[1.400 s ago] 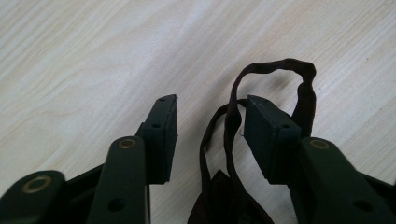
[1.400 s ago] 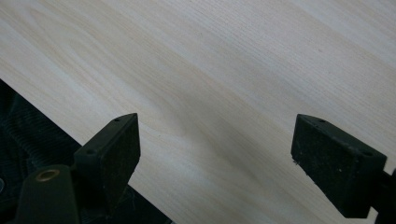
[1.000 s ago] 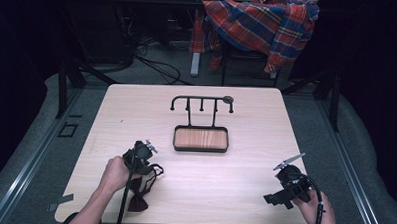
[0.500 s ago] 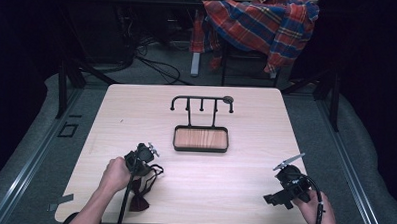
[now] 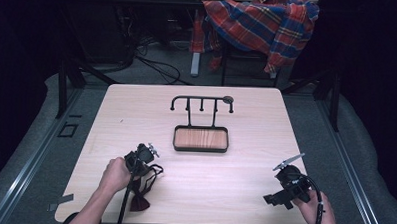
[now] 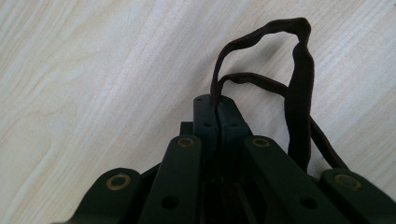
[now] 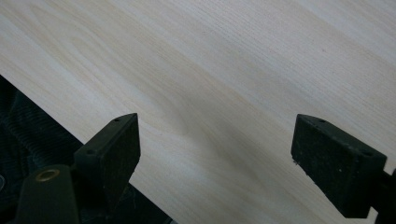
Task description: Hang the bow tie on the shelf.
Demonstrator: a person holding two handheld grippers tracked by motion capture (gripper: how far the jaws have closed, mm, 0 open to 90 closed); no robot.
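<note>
- Left gripper [image 6: 217, 109]: jaws have just been closing, now clamped on the dark strap [image 6: 299, 93].
- Strap: loops on the table [image 5: 136, 105] at its near left.
- Right gripper [image 7: 215, 154]: jaws apart, holding nothing.

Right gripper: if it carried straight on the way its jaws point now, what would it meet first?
Probably just the bare table. The right gripper has its jaws wide apart with nothing between them, and ahead of them lies plain wood. How steeply it tilts toward the surface is hard to judge.
</note>
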